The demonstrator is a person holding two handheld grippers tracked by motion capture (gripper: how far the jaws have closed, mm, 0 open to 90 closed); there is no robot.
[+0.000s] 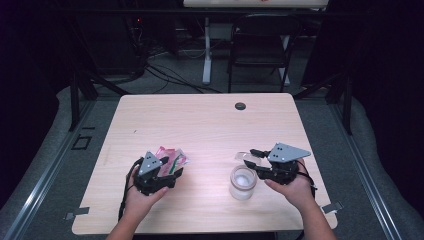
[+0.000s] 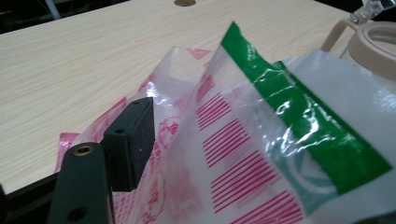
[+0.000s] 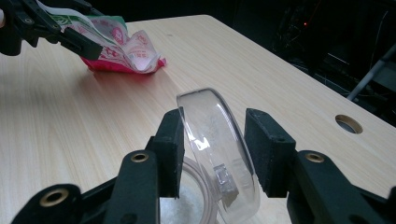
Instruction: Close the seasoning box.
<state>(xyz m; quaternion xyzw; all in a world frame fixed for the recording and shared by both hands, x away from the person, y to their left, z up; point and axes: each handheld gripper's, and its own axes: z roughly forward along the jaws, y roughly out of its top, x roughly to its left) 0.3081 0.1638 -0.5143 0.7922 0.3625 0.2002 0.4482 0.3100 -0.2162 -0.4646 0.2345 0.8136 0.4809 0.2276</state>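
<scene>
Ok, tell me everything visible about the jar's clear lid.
The clear lid is a round, domed piece of what looks like transparent plastic, with a small metal-looking clasp near its lower edge. It stands tipped up on edge over the open jar, between the right tongs. One pad lies against its rim; the other stands just off it.

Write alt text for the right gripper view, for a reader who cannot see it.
The right gripper's two black jaws straddle a clear lid hinged open over a jar; one pad touches it, the other stands off. Behind, on the wooden table, the left gripper holds a red-printed plastic bag.
</scene>
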